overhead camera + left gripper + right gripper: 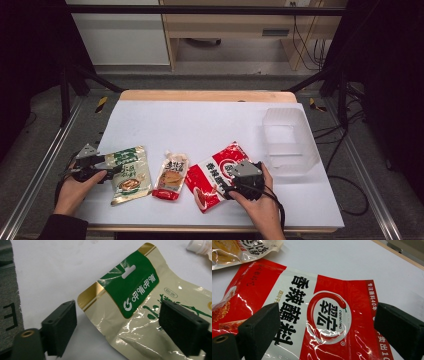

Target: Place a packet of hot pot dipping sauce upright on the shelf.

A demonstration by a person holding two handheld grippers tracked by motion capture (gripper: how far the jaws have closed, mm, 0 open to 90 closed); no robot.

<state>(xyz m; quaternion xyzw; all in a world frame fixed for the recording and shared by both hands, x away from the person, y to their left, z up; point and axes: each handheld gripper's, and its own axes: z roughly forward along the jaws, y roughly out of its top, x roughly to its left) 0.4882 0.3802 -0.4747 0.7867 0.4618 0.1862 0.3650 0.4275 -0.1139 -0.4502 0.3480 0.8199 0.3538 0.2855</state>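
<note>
Clearly, red pouch (322, 315) reading "CUIHONG", green-topped pouch (140, 302)

Cut-off packets and unreadable small print

In the left gripper view the green-and-cream pouch (140, 310) runs off the right and bottom edges; a white cap (198, 245) is clipped at the top corner. In the right gripper view the red packet (324, 315) runs off the bottom, its small side print illegible.
</note>
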